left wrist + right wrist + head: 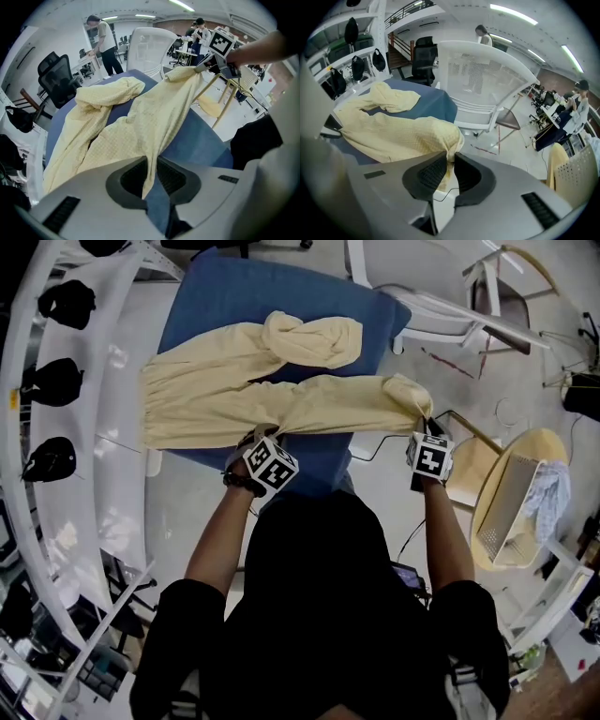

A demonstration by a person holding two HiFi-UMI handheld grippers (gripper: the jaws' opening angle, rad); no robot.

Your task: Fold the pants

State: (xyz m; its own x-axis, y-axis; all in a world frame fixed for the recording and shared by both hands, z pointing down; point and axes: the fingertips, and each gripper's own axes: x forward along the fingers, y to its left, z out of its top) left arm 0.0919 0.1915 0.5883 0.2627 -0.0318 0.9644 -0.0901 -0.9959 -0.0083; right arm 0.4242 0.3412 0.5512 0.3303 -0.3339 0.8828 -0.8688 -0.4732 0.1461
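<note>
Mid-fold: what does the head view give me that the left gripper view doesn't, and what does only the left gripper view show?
Head view only: the left gripper seen from above, at the near edge of the pants, with the person's left forearm behind it. Left gripper view only: its pads pinching the yellow fabric, and people at desks behind. Both: the pants on the blue table, and the right gripper holding the near leg's end.
</note>
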